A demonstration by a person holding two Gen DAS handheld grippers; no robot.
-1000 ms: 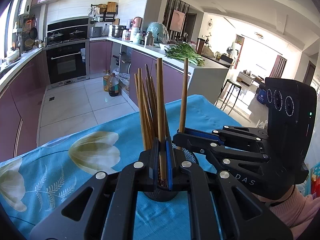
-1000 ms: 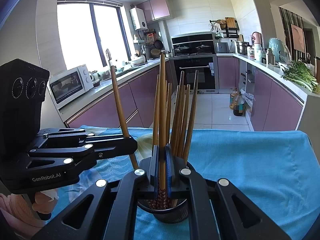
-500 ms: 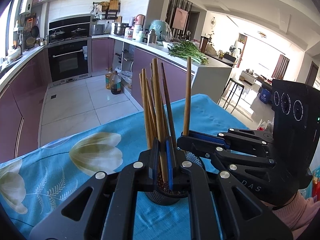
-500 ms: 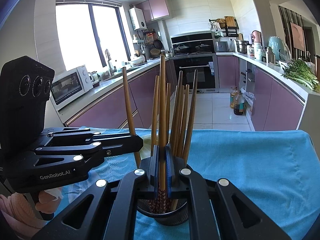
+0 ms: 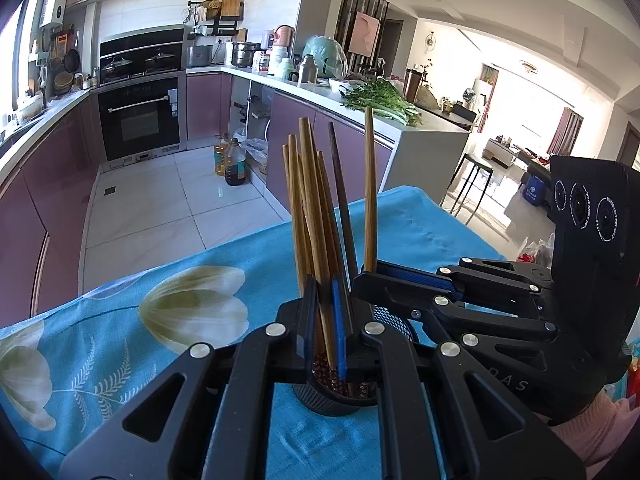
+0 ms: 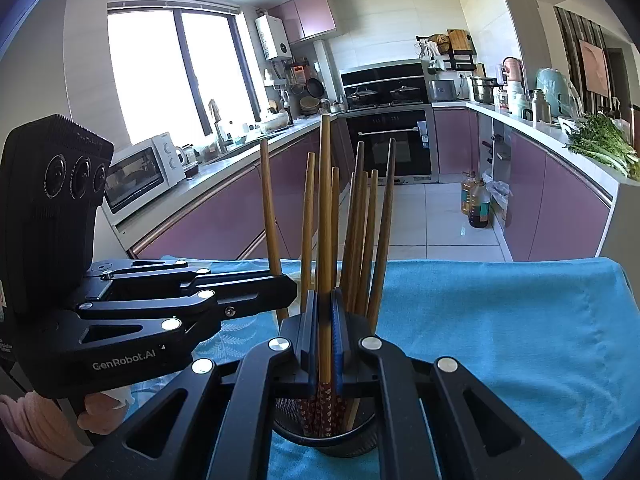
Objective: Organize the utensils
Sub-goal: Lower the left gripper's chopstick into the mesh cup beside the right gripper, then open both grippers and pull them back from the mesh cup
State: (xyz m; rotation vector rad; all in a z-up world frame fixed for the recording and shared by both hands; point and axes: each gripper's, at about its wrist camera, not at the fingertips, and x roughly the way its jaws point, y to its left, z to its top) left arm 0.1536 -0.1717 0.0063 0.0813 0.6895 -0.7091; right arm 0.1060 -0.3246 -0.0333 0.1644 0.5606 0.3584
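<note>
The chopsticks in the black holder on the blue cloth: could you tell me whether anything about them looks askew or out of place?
Nothing spilled or damaged. The chopsticks fan out loosely rather than standing straight in the mesh holder. Each hand-held gripper is shut on one chopstick: the left hand-held gripper and the right hand-held gripper, both above the holder's rim.

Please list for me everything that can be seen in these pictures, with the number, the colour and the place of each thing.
chopsticks: about ten, brown wood, standing in the holder
holder: one, black mesh, on the tablecloth
tablecloth: one, blue with pale flowers, under the holder
oil bottles: two, amber and dark, on the floor
greens: one bunch, green, on the counter
oven: one, black, at the far wall
microwave: one, white, beside the window
left claw: one, black, shut on one chopstick above the holder
right claw: one, black, shut on another chopstick
</note>
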